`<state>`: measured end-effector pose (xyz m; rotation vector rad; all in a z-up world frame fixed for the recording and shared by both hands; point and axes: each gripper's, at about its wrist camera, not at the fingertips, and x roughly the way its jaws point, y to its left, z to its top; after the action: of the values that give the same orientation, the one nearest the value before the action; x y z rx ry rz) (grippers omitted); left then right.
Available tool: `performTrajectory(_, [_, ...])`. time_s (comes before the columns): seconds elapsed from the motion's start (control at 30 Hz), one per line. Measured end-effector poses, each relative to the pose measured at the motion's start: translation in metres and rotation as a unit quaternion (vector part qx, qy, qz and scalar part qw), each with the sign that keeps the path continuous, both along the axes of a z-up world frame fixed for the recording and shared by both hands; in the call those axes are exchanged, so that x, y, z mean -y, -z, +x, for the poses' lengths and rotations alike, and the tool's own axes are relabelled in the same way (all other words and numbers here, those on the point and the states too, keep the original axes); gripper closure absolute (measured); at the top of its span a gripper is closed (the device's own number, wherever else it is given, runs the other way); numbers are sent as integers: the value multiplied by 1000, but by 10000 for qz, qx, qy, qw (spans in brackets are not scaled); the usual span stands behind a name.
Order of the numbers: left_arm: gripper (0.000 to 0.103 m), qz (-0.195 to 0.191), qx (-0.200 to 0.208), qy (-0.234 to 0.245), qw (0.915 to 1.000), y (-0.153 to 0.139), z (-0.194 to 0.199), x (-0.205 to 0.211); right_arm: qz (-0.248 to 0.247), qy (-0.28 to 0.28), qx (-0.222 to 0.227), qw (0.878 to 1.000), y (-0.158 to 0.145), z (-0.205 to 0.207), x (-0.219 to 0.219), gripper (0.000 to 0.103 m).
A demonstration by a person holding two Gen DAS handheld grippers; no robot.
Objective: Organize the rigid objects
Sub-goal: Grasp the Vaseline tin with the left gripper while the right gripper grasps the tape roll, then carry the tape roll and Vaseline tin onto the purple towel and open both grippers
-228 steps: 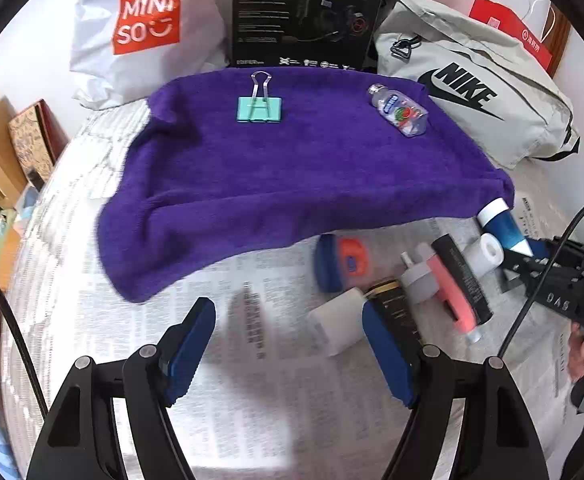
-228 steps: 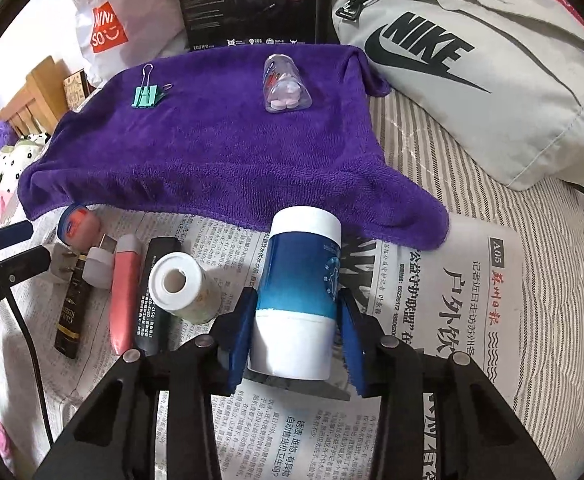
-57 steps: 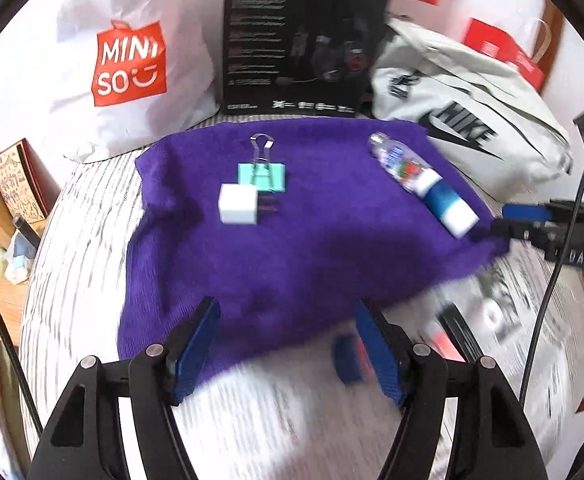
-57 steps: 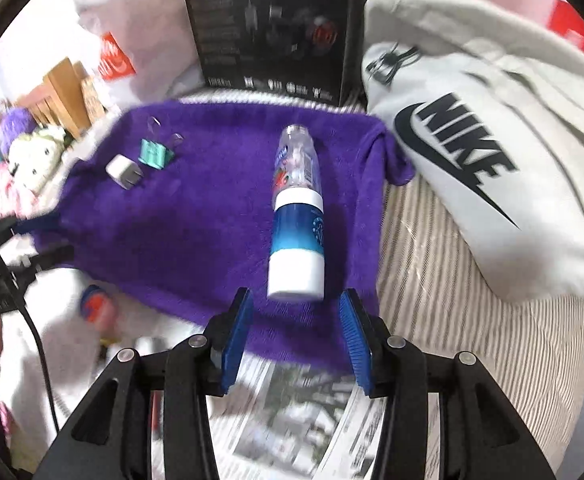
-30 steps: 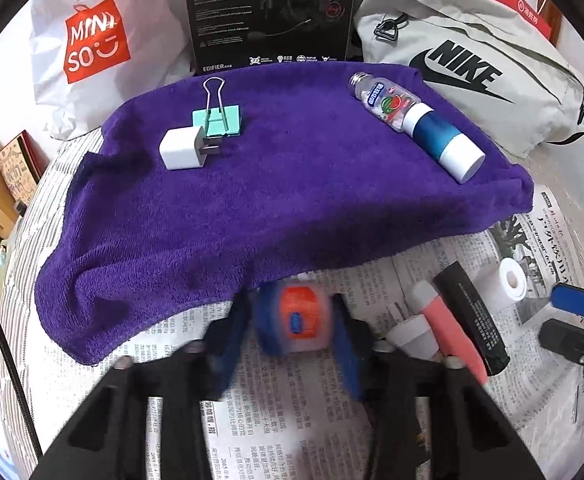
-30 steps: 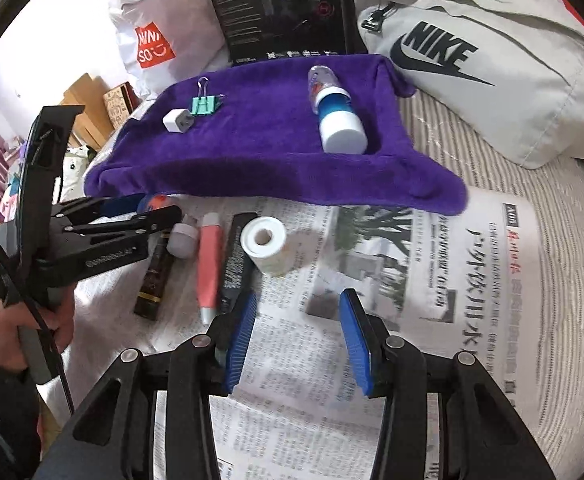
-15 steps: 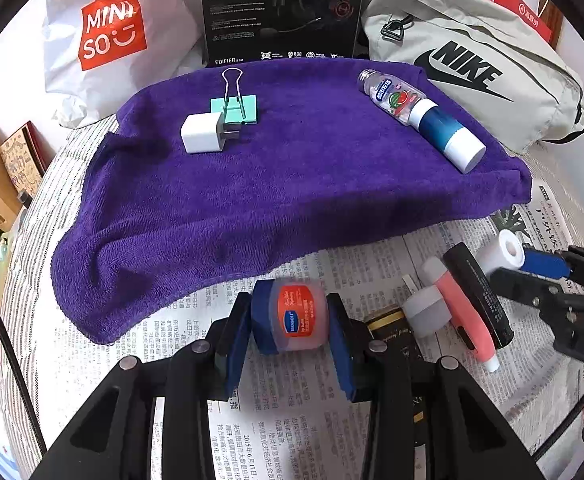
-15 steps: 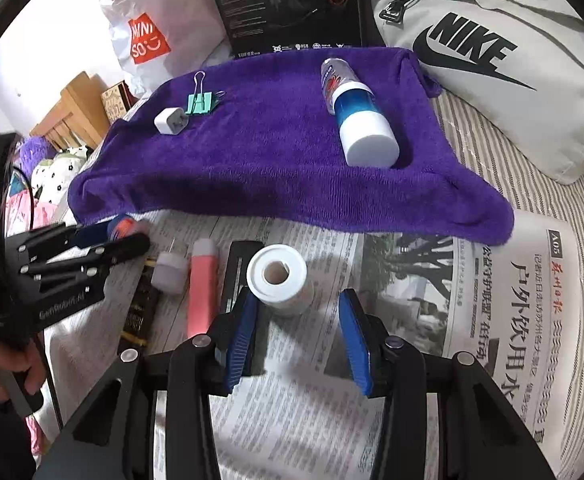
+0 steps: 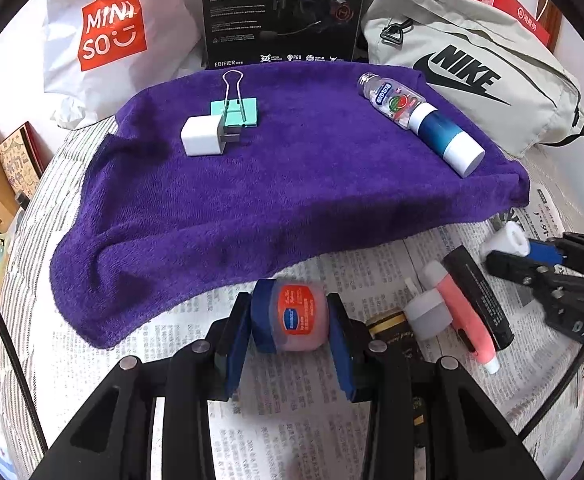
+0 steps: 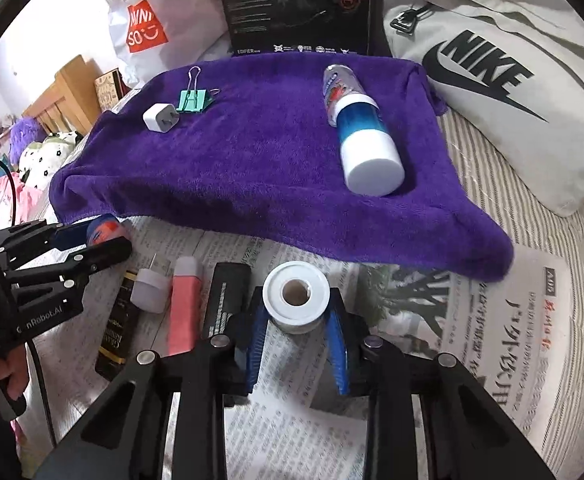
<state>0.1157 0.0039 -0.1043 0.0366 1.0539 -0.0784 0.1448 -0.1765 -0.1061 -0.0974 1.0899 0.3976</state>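
Note:
My left gripper (image 9: 289,334) is shut on a small Vaseline jar (image 9: 294,316) with a blue lid, just in front of the purple towel (image 9: 292,184). My right gripper (image 10: 296,332) has its pads on both sides of a white tape roll (image 10: 296,296) on the newspaper; a thin gap still shows on each side. On the towel lie a white charger plug (image 9: 201,136), a green binder clip (image 9: 233,110), a clear small bottle (image 9: 390,98) and a blue-and-white bottle (image 9: 448,140).
On the newspaper (image 10: 492,340) lie a pink tube (image 10: 183,304), a black tube (image 10: 223,300), a white cap (image 10: 149,286) and a dark gold-lettered tube (image 10: 117,332). A Nike bag (image 10: 492,72), black box (image 10: 296,4) and Miniso bag (image 10: 147,32) stand behind the towel.
My left gripper has closed on the Vaseline jar. My right gripper has moved forward over the newspaper so its pads now flank the white tape roll.

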Motion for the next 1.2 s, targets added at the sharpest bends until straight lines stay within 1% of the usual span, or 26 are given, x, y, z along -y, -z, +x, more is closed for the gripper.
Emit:
performTrajectory(0.17, [68, 46, 82, -6, 10000, 1, -5, -3, -90, 73, 28, 9999, -6, -10, 13, 75])
performTrajectory(0.3, [68, 118, 110, 21, 9999, 2, -6, -2, -232, 87, -47, 9997, 3, -12, 18, 75])
performTrajectory(0.5, [68, 34, -6, 51, 10000, 0, -6, -2, -148, 91, 0, 9998, 3, -13, 19, 75])
performTrajectory(0.67, [68, 37, -60, 74, 9999, -1, -11, -4, -158, 63, 55, 9998, 3, -14, 18, 74])
performTrajectory(0.97, [68, 24, 118, 47, 9999, 0, -15, -5, -227, 66, 264, 9994, 5, -20, 17, 74])
performTrajectory(1.2, [68, -35, 497, 38, 9988, 3, -26, -8, -31, 151, 616, 9980, 7, -29, 21, 74])
